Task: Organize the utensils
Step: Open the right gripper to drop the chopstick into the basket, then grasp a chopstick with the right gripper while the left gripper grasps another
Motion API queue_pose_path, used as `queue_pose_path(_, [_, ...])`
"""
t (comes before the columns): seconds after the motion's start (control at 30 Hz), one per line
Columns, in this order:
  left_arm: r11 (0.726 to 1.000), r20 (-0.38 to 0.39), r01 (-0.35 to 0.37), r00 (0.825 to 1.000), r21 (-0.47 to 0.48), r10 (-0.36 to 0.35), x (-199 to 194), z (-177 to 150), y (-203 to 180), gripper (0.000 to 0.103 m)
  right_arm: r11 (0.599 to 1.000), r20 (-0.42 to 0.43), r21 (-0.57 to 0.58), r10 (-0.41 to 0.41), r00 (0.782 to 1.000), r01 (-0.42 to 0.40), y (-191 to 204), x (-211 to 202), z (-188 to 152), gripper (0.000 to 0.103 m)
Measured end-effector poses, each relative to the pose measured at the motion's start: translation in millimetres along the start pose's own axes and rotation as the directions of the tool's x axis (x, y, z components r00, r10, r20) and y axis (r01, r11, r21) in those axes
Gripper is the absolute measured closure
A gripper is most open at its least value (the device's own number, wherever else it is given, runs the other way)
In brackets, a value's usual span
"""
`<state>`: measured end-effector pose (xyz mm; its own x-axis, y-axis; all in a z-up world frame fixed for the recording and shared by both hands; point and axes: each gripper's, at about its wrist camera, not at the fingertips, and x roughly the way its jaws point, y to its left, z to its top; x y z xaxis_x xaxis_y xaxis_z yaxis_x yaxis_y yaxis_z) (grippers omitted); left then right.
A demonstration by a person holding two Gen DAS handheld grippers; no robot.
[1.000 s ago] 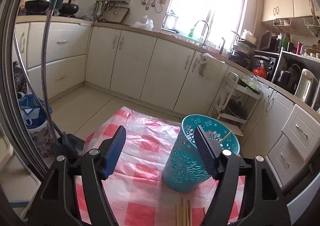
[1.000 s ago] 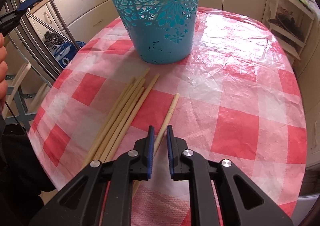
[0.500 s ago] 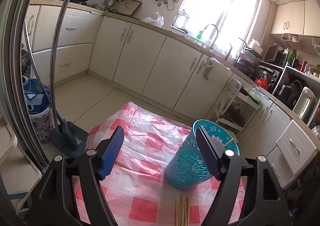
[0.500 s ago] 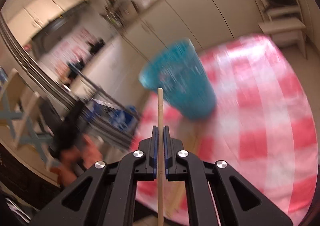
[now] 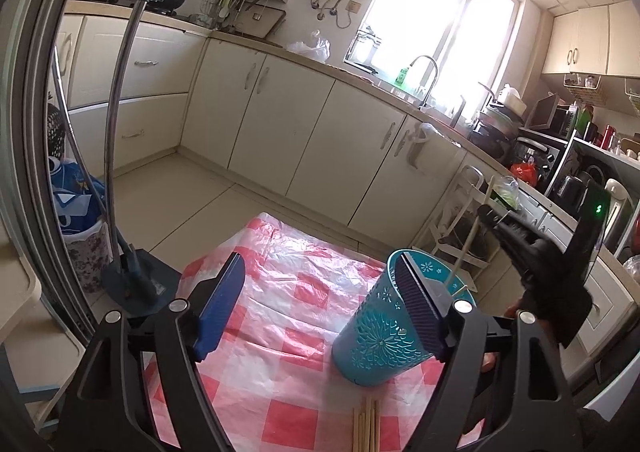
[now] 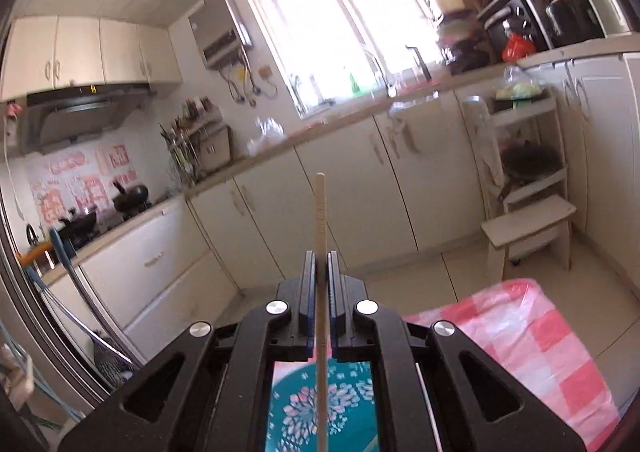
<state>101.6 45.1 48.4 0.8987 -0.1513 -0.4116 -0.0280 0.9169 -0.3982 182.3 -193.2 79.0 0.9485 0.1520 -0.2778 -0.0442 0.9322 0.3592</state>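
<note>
A teal cut-out holder [image 5: 376, 336] stands on the red-checked tablecloth [image 5: 280, 292]. My left gripper [image 5: 320, 304] is just short of it and its jaws are opening; its right finger [image 5: 416, 304] overlaps the holder's rim in the picture, and nothing is pressed between the pads. My right gripper [image 5: 485, 212] hangs above the holder, shut on a wooden chopstick [image 5: 470, 240] whose lower end slants into the holder's mouth. The right wrist view shows that chopstick [image 6: 320, 219] upright between the shut pads and the holder [image 6: 296, 412] directly below. Several more chopsticks [image 5: 366, 424] lie on the cloth.
A long-handled dustpan [image 5: 132, 284] and a bin with a blue bag [image 5: 76, 219] stand on the floor at the left. A white shelf rack [image 5: 460, 236] and cabinets [image 5: 280, 111] lie beyond the table. A stepped white stand [image 6: 528, 228] is at the right wall.
My right gripper shut on a chopstick lying on the cloth, lifted it and swung it upright over the holder. It has come into the left wrist view. The left jaws stand slightly wider.
</note>
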Motion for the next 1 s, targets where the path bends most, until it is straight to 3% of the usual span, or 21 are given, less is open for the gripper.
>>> queue_pose_path(0.13, [1.000, 0.004, 0.003, 1.000, 0.001, -0.003, -3, 1, 0, 0.029, 0.999, -0.048, -0.030, 0.014, 0.999, -0.016, -7, -12, -13, 0.081])
queue_pose_path(0.23, [1.000, 0.008, -0.006, 1.000, 0.007, 0.006, -5, 0, 0, 0.027, 0.998, -0.070, -0.048, 0.038, 0.997, -0.042, -7, -38, -23, 0.076])
queue_pose_path(0.33, [1.000, 0.010, -0.016, 1.000, 0.006, 0.016, -5, 0, 0, 0.025, 0.997, -0.096, -0.076, 0.023, 0.995, -0.030, -12, -77, -46, 0.059])
queue_pose_path(0.4, [1.000, 0.008, -0.021, 1.000, 0.007, 0.021, -6, -1, 0, 0.025, 0.994, -0.185, -0.110, 0.002, 0.983, -0.022, -14, -94, -71, 0.059])
queue_pose_path(0.43, [1.000, 0.006, -0.022, 1.000, 0.007, 0.022, -6, -2, 0, 0.025, 0.991, -0.256, -0.133, -0.015, 0.967, -0.020, -16, -97, -89, 0.059])
queue_pose_path(0.53, [1.000, 0.000, -0.026, 1.000, 0.009, 0.026, -7, -5, -1, 0.023, 0.990, -0.463, -0.143, -0.059, 0.885, -0.008, -29, -89, -142, 0.080])
queue_pose_path(0.57, [1.000, -0.002, -0.027, 1.000, 0.010, 0.027, -7, -6, 0, 0.022, 0.992, -0.518, -0.129, -0.064, 0.853, -0.004, -34, -82, -157, 0.084])
queue_pose_path(0.6, [1.000, -0.006, -0.029, 1.000, 0.012, 0.029, -7, -7, 0, 0.022, 0.992, -0.544, -0.127, -0.073, 0.836, 0.004, -37, -78, -167, 0.085])
queue_pose_path(0.7, [0.999, -0.019, -0.038, 0.999, 0.021, 0.039, -5, -10, 2, 0.021, 0.992, -0.578, -0.127, -0.097, 0.811, 0.029, -39, -61, -183, 0.085])
queue_pose_path(1.0, [0.997, -0.062, -0.071, 0.996, -0.003, 0.071, 4, -8, 17, 0.020, 0.975, -0.588, -0.212, -0.178, 0.789, 0.061, -25, -31, -198, 0.086])
